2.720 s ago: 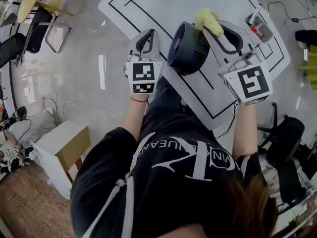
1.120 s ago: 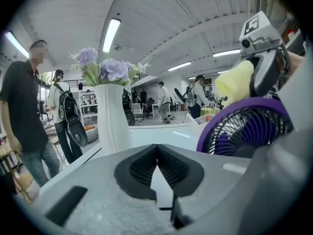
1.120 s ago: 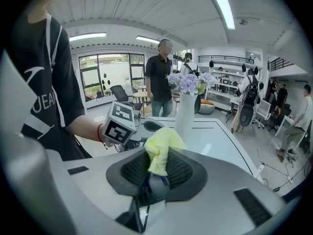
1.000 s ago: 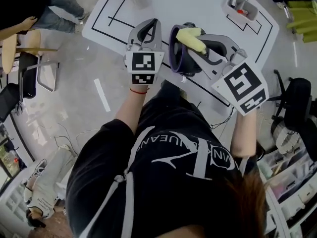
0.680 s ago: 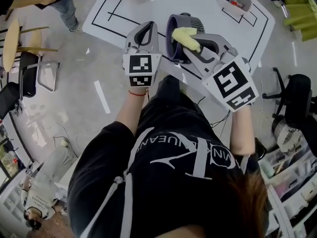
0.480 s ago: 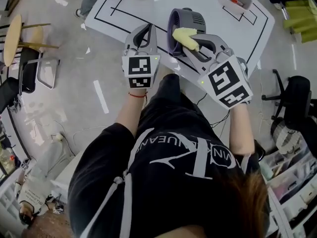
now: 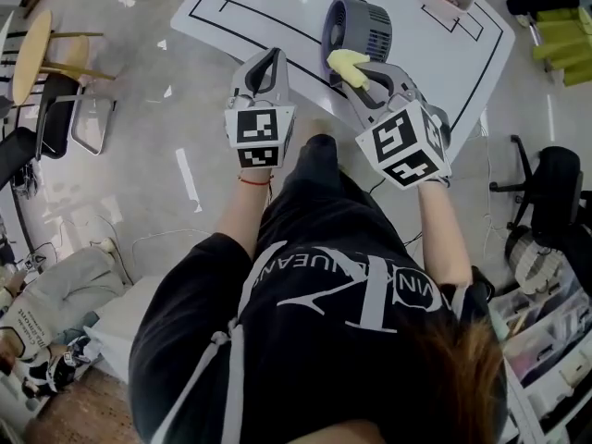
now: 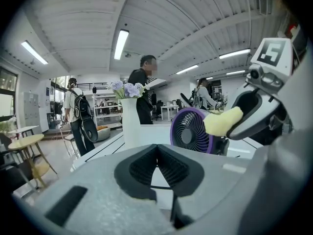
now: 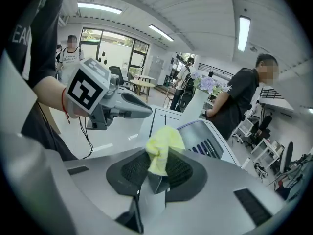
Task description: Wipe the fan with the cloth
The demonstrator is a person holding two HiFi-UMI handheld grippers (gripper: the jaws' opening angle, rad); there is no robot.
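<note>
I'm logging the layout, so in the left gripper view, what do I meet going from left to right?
Person with a backpack → white vase of flowers → purple fan → yellow cloth → marker cube

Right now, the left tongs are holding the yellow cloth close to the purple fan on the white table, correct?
Not quite: the right tongs hold the yellow cloth, as the right gripper view shows; the left tongs are shut on nothing. The purple fan on the white table is close by.
</note>
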